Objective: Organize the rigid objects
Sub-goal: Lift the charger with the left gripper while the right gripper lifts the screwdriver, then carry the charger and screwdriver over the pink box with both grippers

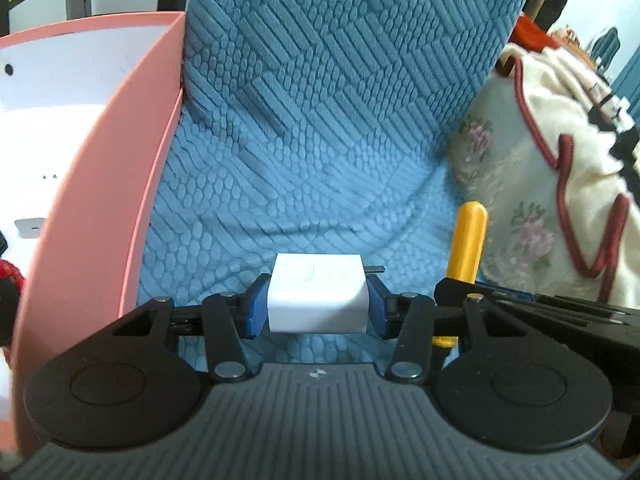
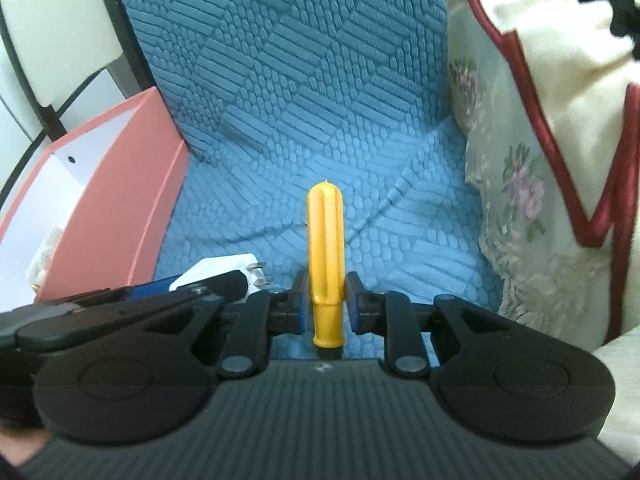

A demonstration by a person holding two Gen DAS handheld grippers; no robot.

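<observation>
Embossed cloth cover (image 1: 320,100), glossy plastic handle (image 2: 325,248)

White charger (image 1: 318,298), yellow handle (image 2: 325,248), pink box (image 1: 120,184) w/ white inside, blue textured cover (image 1: 320,100), cream floral cloth (image 2: 520,184).

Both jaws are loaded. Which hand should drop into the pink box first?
Left, probably. The left gripper, shut on the white charger plug, sits right beside the pink box. The right gripper, shut on the yellow handle, is farther off, with the left gripper between it and the box.
</observation>
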